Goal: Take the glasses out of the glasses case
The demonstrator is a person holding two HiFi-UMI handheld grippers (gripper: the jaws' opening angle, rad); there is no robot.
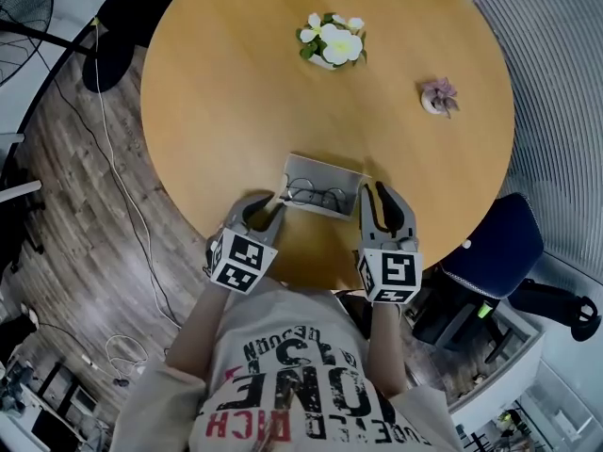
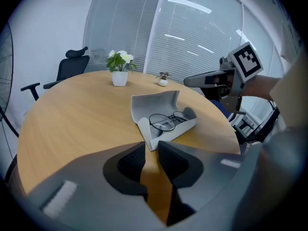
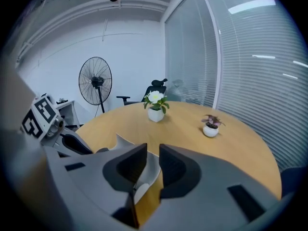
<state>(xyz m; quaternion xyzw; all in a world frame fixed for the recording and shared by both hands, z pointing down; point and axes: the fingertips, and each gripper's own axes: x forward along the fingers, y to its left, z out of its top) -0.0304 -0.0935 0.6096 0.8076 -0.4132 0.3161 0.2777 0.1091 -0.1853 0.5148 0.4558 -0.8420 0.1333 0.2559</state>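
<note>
Head view. The round worktop carries the case at its 6 o'clock edge. The lid is up and the tray faces the person. The glasses lie folded in the tray. A flower pot stands at 12 o'clock and a small plant at 2 o'clock, both well apart from the case. The left tool is at the case's 8 o'clock and the right tool at its 3 o'clock, each just beside an end.

Left gripper view. The jaws are apart by a narrow gap and only bare worktop shows between the pads. The near corner of the case sits just past the tips at 12 o'clock; I cannot tell if they touch. The glasses rest lenses up and nothing is on them. The right tool hangs above the far end, clear of the case.

Right gripper view. The jaws are apart and grip nothing. The pale lid shows through the gap, lying below them rather than pinched. The glasses are hidden here.

Progress, as a judgement. Opening is done and removal has not started. Left to do: one tool onto the frame, likely at the bridge or a temple, then a lift clear of the tray, with the other tool steadying the case.
</note>
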